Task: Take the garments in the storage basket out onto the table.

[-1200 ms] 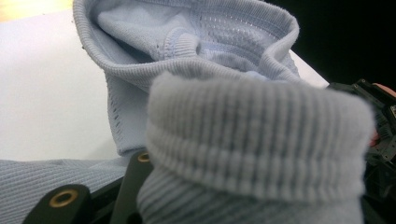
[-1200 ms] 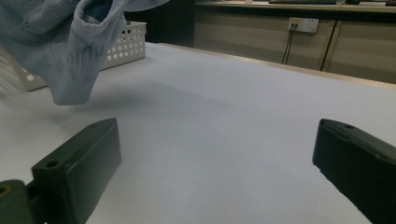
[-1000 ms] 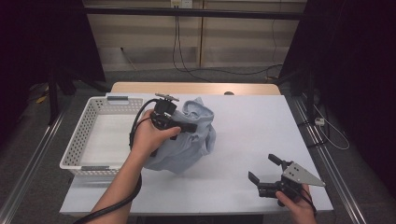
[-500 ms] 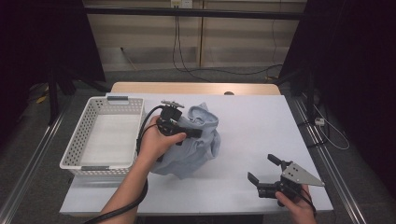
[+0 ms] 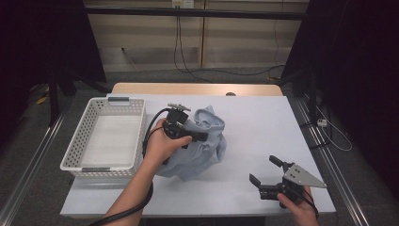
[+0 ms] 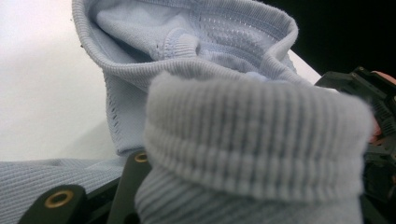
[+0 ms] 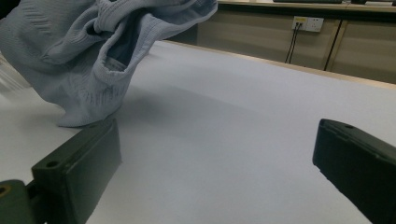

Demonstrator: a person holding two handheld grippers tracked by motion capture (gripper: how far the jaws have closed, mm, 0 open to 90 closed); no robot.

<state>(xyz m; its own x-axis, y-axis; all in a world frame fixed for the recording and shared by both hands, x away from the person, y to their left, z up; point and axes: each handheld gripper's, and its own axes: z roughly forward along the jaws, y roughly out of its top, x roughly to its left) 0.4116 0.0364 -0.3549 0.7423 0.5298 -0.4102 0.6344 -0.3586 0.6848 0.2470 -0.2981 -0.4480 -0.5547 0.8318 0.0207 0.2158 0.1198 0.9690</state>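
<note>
Left gripper view, my left tongs [image 5: 200, 137] clenched on soft pale-blue ribbed-knit garment [image 6: 252, 140], bunched mid-counter [image 5: 263, 127] beside white perforated plastic basket [image 5: 75, 150], right tongs [image 5: 267, 170] released, jaws apart.

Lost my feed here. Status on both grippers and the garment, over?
Left gripper shut on light blue knit sweater, bunched, partly lifted. Right gripper open, apart. White plastic basket beside sweater; nothing in the way.
</note>
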